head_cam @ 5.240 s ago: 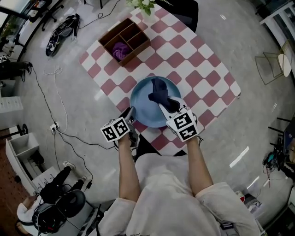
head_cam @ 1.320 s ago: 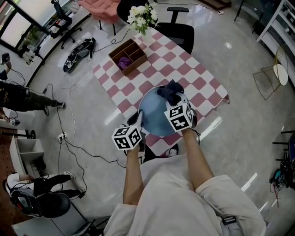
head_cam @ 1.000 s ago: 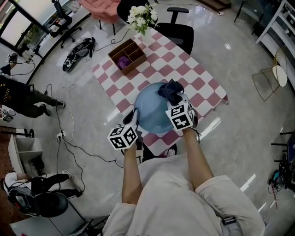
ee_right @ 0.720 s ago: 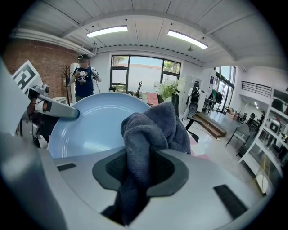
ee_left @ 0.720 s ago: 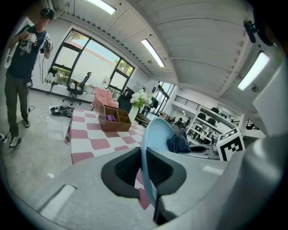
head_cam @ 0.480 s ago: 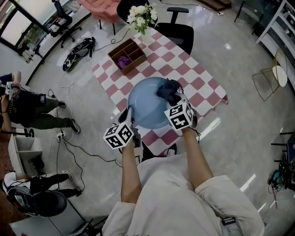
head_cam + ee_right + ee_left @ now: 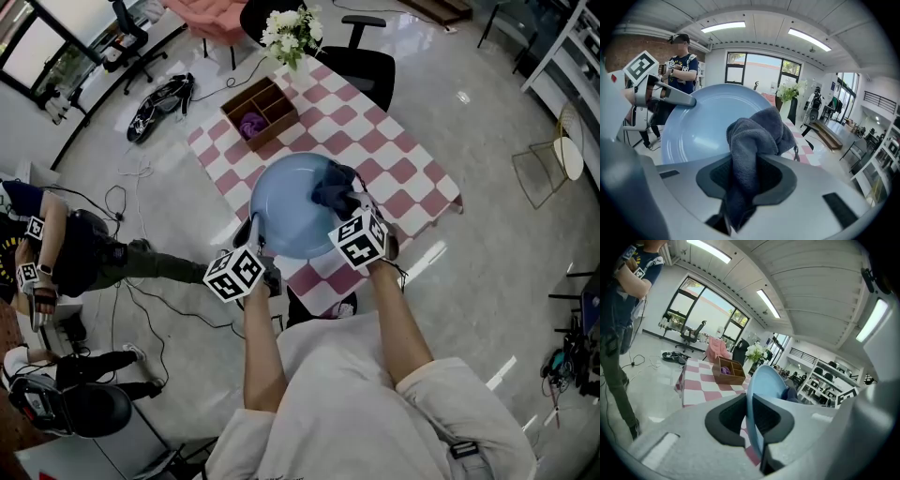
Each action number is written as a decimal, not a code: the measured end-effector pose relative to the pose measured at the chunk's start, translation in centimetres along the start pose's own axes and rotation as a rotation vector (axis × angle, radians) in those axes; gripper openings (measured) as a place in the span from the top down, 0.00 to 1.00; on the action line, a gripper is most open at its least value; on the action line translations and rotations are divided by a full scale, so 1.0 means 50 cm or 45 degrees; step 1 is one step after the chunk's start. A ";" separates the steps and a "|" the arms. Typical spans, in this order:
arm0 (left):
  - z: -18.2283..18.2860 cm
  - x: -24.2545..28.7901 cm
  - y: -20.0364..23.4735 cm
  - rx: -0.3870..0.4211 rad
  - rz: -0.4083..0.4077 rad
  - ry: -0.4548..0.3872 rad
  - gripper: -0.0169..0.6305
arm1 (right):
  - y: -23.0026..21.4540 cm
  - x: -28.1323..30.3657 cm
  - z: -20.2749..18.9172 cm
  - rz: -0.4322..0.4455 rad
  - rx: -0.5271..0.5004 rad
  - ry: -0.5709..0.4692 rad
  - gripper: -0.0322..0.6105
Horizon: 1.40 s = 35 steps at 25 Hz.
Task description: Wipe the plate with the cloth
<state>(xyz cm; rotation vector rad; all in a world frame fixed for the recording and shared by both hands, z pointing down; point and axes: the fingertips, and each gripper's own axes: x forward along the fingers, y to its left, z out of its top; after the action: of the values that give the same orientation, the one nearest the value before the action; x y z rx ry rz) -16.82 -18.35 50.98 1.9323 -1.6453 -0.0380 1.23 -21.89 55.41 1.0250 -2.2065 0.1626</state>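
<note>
Ahead, left tongs [image 7: 749, 417] clamping plate [image 7: 284, 204] rim, right tongs [image 7: 746, 180] pinching cloth [image 7: 755, 132].

The plate [image 7: 286, 211] in your left gripper [image 7: 749, 416] was pale blue; the cloth [image 7: 757, 131] in your right gripper [image 7: 749, 180], dark grey.

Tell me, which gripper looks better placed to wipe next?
The right gripper, I'd say: its jaws pinch the cloth at the plate. The left gripper is clamped on the plate's rim.

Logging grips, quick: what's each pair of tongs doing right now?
Left tongs: shut on the rim of the plate.
Right tongs: shut on the cloth.
</note>
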 end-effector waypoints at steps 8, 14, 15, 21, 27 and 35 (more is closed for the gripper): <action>0.020 -0.009 0.025 -0.056 0.037 -0.050 0.93 | 0.047 0.005 0.012 0.081 -0.138 0.019 0.77; 0.035 -0.018 0.034 -0.077 0.057 -0.093 0.92 | 0.076 0.002 0.024 0.139 -0.225 0.021 0.77; 0.039 -0.020 0.036 -0.080 0.059 -0.101 0.92 | 0.082 0.001 0.027 0.156 -0.238 0.020 0.77; 0.053 -0.029 0.042 -0.121 0.072 -0.149 0.92 | 0.121 -0.003 0.043 0.240 -0.322 0.022 0.77; 0.051 -0.034 0.035 -0.171 0.053 -0.166 0.92 | 0.148 -0.007 0.052 0.298 -0.390 0.006 0.77; 0.052 -0.041 0.037 -0.205 0.055 -0.191 0.92 | 0.187 -0.011 0.070 0.348 -0.437 -0.021 0.77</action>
<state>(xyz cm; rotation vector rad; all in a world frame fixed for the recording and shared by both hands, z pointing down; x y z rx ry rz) -19.95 -17.68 48.95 1.8085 -1.7237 -0.2960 -7.07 -16.50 53.99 0.5395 -2.2798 -0.1021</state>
